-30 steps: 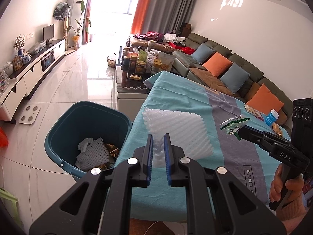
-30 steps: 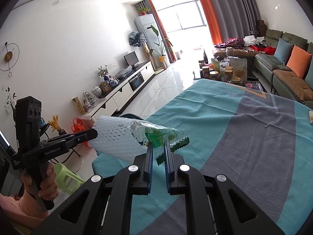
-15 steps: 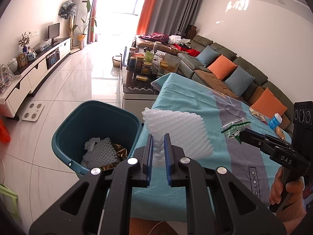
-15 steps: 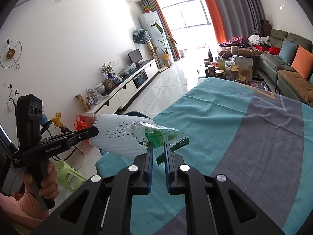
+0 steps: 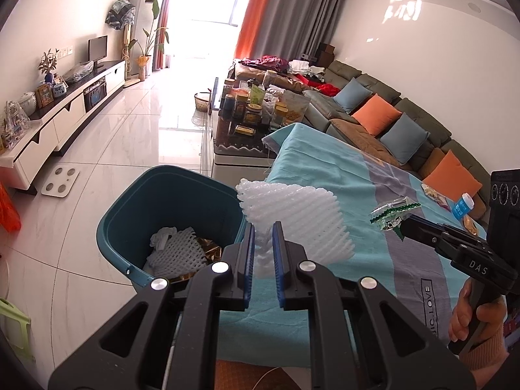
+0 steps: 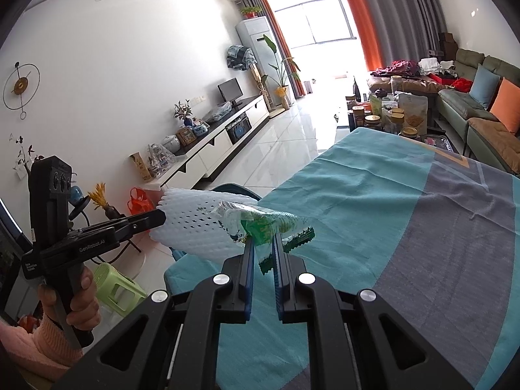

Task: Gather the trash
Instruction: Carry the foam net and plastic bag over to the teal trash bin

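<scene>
My left gripper [image 5: 262, 227] is shut on a white foam net sleeve [image 5: 292, 217], held in the air over the near edge of the table beside a teal bin [image 5: 169, 188]. The bin holds another foam net and gold wrapper scraps. My right gripper [image 6: 262, 239] is shut on a clear and green plastic wrapper [image 6: 260, 224], held above the table's teal and grey cloth [image 6: 390, 227]. In the left wrist view the right gripper [image 5: 401, 224] with the wrapper [image 5: 391, 213] is at right. In the right wrist view the left gripper [image 6: 161, 217] with the foam net [image 6: 195, 224] is at left.
A small blue-capped bottle [image 5: 463, 206] and snack packets [image 5: 435, 193] lie at the table's far right. A low table crowded with jars [image 5: 256, 110] stands beyond. A sofa with cushions [image 5: 390, 120], a white TV cabinet [image 5: 65, 117], a floor scale [image 5: 60, 182] and a green stool [image 6: 113, 279] surround.
The left wrist view has shifted slightly, so the teal bin now sits closer to the middle of the frame under the foam net. Both grips are unchanged.
</scene>
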